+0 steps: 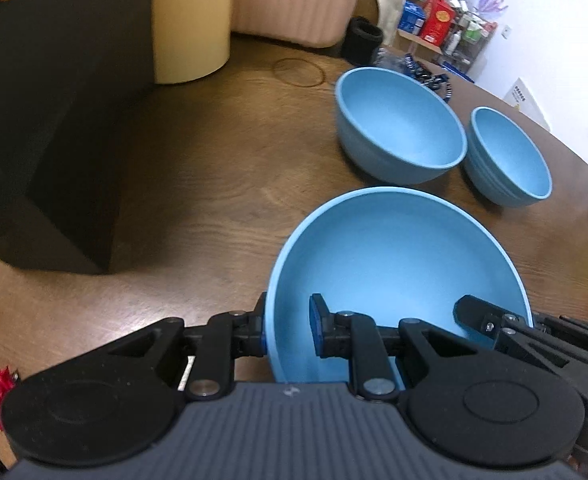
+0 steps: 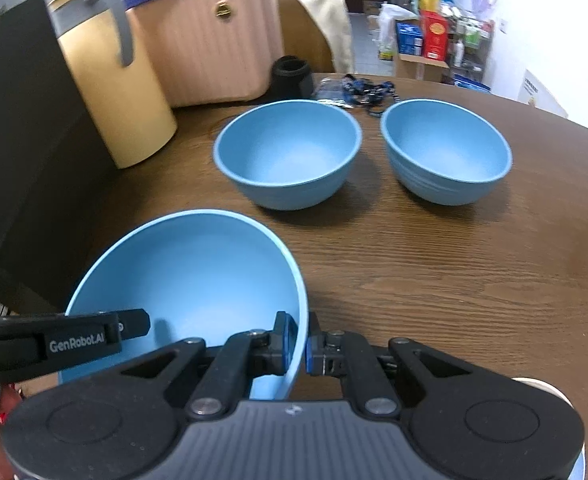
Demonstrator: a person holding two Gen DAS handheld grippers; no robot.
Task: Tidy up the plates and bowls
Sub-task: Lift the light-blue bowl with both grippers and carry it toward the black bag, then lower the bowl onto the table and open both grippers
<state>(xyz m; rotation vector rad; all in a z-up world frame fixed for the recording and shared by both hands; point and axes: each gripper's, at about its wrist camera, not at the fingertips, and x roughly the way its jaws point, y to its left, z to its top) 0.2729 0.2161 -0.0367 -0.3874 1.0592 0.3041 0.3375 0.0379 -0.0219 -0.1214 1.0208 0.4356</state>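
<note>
Near the front of the brown wooden worktop (image 2: 454, 280), a wide shallow blue bowl (image 2: 190, 280) hangs tilted, carried by both tools at once. Left gripper (image 1: 290, 332) pinches the bowl's left rim, one finger outside the wall, one inside, blue pads pressing. Right gripper (image 2: 297, 346) does the same on the opposite rim, fingers clamped with the thin wall between the pads. Each tool also shows in the other's view, reaching in over the rim.

Two deeper blue bowls stand upright farther back: the left one (image 2: 288, 156) and the right one (image 2: 446, 152), just beside each other, not touching. The right one looks like a nested stack, judging by lines on its wall; hard to be sure. Behind them: a cream cylindrical container (image 2: 114, 92), a pink ribbed suitcase (image 2: 206, 40), a black cup (image 2: 290, 74), a blue lanyard tangle (image 2: 362, 90).

Handling: the bowl looks like matte plastic or bamboo fibre, so probably light, stiff, not very fragile. Rim is thin and smooth; a single pinch could pivot or slip, so opposite-rim grips suit its width. Keep the pads well down over the rim. Likely destination is a stack with same-size ware; its width suggests it goes under, not inside, the deeper bowls.
</note>
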